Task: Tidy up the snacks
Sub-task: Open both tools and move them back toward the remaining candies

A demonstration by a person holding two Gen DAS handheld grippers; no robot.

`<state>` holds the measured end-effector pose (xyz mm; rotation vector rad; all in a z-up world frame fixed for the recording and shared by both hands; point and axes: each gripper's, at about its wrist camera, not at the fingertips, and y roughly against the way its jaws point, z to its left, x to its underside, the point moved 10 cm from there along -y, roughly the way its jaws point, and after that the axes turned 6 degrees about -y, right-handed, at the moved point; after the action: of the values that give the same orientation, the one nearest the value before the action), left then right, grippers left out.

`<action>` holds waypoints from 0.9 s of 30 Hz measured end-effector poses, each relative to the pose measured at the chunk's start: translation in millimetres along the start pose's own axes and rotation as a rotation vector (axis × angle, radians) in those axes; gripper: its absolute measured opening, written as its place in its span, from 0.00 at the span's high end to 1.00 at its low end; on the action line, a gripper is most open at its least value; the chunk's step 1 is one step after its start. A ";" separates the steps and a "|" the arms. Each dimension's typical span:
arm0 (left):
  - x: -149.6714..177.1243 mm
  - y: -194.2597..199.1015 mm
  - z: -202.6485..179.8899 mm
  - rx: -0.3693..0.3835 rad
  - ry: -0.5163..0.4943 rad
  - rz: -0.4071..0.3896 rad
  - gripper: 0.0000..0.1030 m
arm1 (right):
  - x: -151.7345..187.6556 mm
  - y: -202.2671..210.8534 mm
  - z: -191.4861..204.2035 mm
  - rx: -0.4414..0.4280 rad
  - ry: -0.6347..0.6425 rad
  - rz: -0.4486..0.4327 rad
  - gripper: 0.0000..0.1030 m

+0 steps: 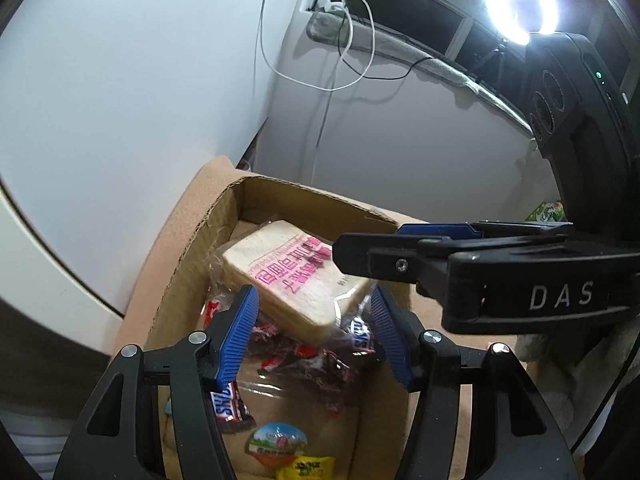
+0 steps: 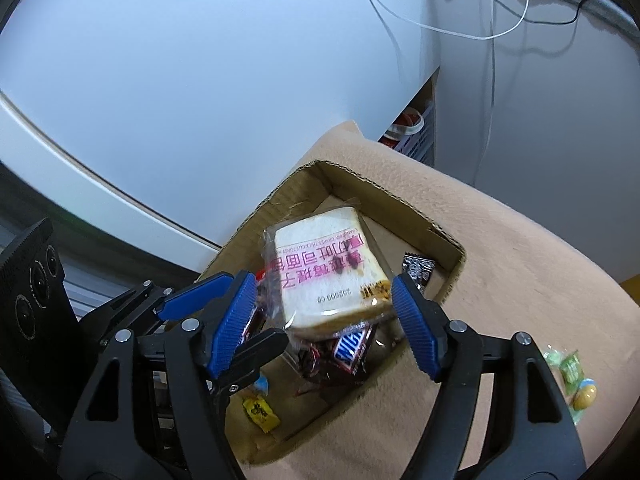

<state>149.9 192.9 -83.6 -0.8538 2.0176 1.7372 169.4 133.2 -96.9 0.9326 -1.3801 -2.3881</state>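
Observation:
An open cardboard box (image 1: 182, 268) (image 2: 440, 236) sits on a tan cloth and holds snacks. A wrapped bread slice with pink print (image 1: 292, 276) (image 2: 328, 276) lies on top of a bag of Snickers bars (image 1: 312, 360) (image 2: 352, 348). A jelly cup (image 1: 276, 444) and a yellow candy (image 1: 308, 468) (image 2: 262, 412) lie near the box front. My left gripper (image 1: 314, 308) is open above the box, its jaws either side of the bread without touching. My right gripper (image 2: 324, 308) is open too, over the same bread; it shows in the left wrist view (image 1: 400, 260).
Loose green and yellow candies (image 2: 572, 376) lie on the tan cloth (image 2: 500, 260) right of the box. A black packet (image 2: 416, 270) lies inside the box. A white wall, hanging cables (image 1: 348, 40) and a ring light (image 1: 520, 0) are behind.

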 end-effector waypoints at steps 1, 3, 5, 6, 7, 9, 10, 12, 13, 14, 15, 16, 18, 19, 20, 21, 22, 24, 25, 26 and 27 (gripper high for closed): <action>0.4 2.1 -1.9 0.000 -0.003 -0.002 0.44 | 1.4 3.9 -0.2 0.004 0.001 -0.005 0.29; 1.3 7.7 -7.3 0.000 -0.011 -0.009 0.44 | 5.4 15.0 -1.9 0.013 0.001 -0.018 0.29; 2.7 14.1 -13.3 0.005 -0.016 -0.015 0.44 | 10.1 26.2 -4.6 0.020 0.000 -0.030 0.29; 3.7 17.6 -17.0 0.009 -0.018 -0.020 0.44 | 13.2 32.8 -6.8 0.024 -0.001 -0.037 0.29; 4.3 19.8 -18.5 0.012 -0.020 -0.022 0.44 | 16.0 38.5 -9.8 0.028 -0.003 -0.044 0.29; 6.1 25.2 -26.3 0.020 -0.026 -0.030 0.44 | 24.1 53.8 -16.9 0.041 -0.009 -0.059 0.29; 7.0 28.7 -31.8 0.023 -0.036 -0.037 0.44 | 28.3 61.3 -21.4 0.051 -0.010 -0.068 0.29; 8.6 32.6 -40.0 0.026 -0.047 -0.047 0.44 | 36.4 76.2 -32.3 0.082 -0.016 -0.090 0.29; 9.6 34.1 -44.2 0.032 -0.051 -0.049 0.44 | 41.9 84.2 -39.5 0.100 -0.022 -0.099 0.26; 11.2 35.3 -50.4 0.041 -0.058 -0.051 0.44 | 46.0 89.9 -45.5 0.114 -0.028 -0.104 0.22; 13.1 36.4 -55.7 0.047 -0.066 -0.052 0.44 | 52.5 99.0 -54.4 0.134 -0.038 -0.114 0.14; 14.9 37.1 -60.2 0.051 -0.074 -0.054 0.44 | 56.5 105.3 -60.4 0.148 -0.042 -0.126 0.12; 19.0 38.9 -72.8 0.058 -0.098 -0.059 0.44 | 67.2 124.0 -77.3 0.191 -0.052 -0.168 0.12; 20.9 39.0 -78.2 0.064 -0.106 -0.058 0.44 | 72.3 131.8 -84.9 0.208 -0.061 -0.183 0.12; 23.5 38.9 -86.1 0.075 -0.114 -0.056 0.44 | 78.9 142.3 -95.5 0.223 -0.082 -0.204 0.12; 25.8 38.9 -94.4 0.088 -0.125 -0.056 0.44 | 83.5 148.4 -103.0 0.226 -0.102 -0.216 0.12; 27.6 39.0 -99.1 0.094 -0.132 -0.057 0.44 | 88.9 155.9 -110.7 0.225 -0.125 -0.228 0.12; 31.5 39.1 -112.7 0.113 -0.144 -0.062 0.44 | 100.0 166.3 -127.3 0.221 -0.171 -0.249 0.12; 34.0 37.6 -119.9 0.126 -0.146 -0.059 0.44 | 104.7 170.3 -134.6 0.228 -0.185 -0.260 0.12; 36.5 35.0 -127.8 0.138 -0.153 -0.054 0.44 | 111.2 175.4 -144.1 0.250 -0.194 -0.275 0.12; 39.2 33.5 -134.1 0.144 -0.162 -0.052 0.44 | 116.3 178.2 -149.7 0.266 -0.197 -0.287 0.12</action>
<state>115.4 56.2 -56.3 -0.6909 1.9682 1.5581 153.5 -121.9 -47.9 1.0464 -1.7805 -2.6072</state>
